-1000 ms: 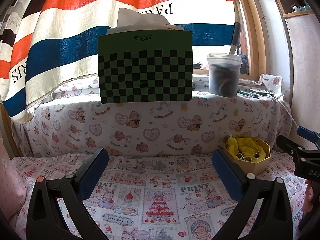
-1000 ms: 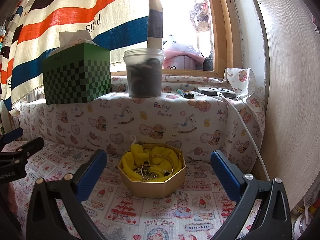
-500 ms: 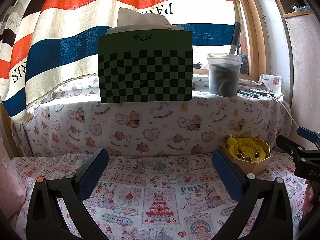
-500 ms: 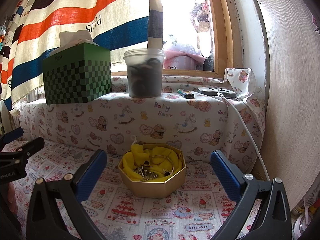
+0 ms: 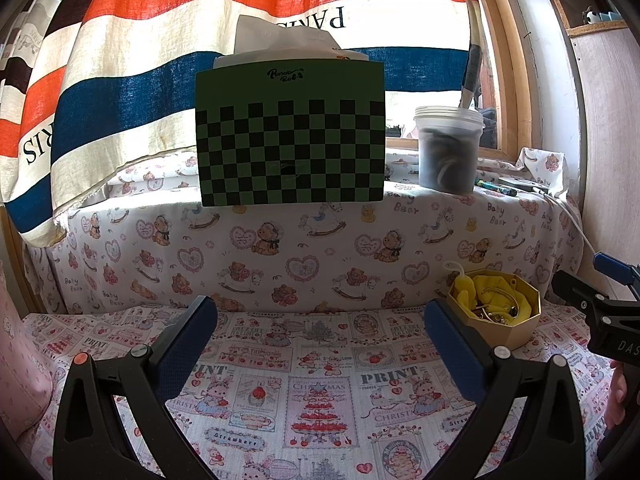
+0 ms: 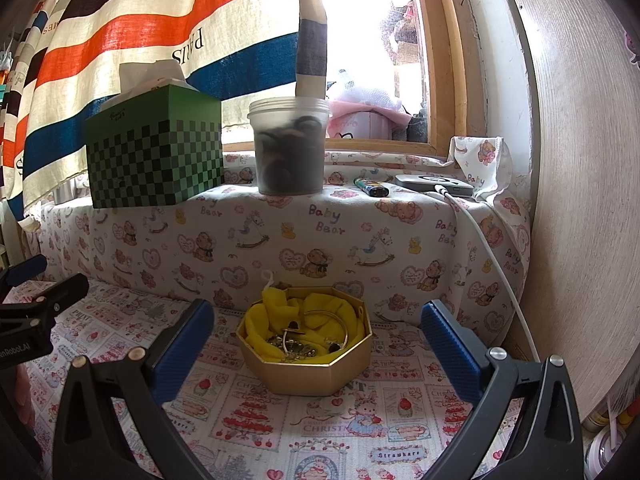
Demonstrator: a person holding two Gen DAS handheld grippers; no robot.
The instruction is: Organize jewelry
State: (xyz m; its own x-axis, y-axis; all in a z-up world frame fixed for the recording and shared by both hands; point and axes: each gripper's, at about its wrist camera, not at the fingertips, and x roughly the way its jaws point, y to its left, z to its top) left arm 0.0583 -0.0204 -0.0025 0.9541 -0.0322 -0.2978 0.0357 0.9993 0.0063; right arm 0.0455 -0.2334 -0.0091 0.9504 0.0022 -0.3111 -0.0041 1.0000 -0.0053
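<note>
Both tongs hover spread wide, nothing between the blue pads: the right gripper (image 6: 316,328) faces the gold box (image 6: 308,368), the left gripper (image 5: 320,332) hangs over printed cloth (image 5: 320,392) well to the box's left. The box holds a yellow cloth (image 6: 276,320), bangles and small jewelry (image 6: 316,336). Behind, on the ledge, a green checkered tissue box (image 5: 290,136) and a plastic jar (image 6: 290,148)

no visible change, scene unmoved
</note>
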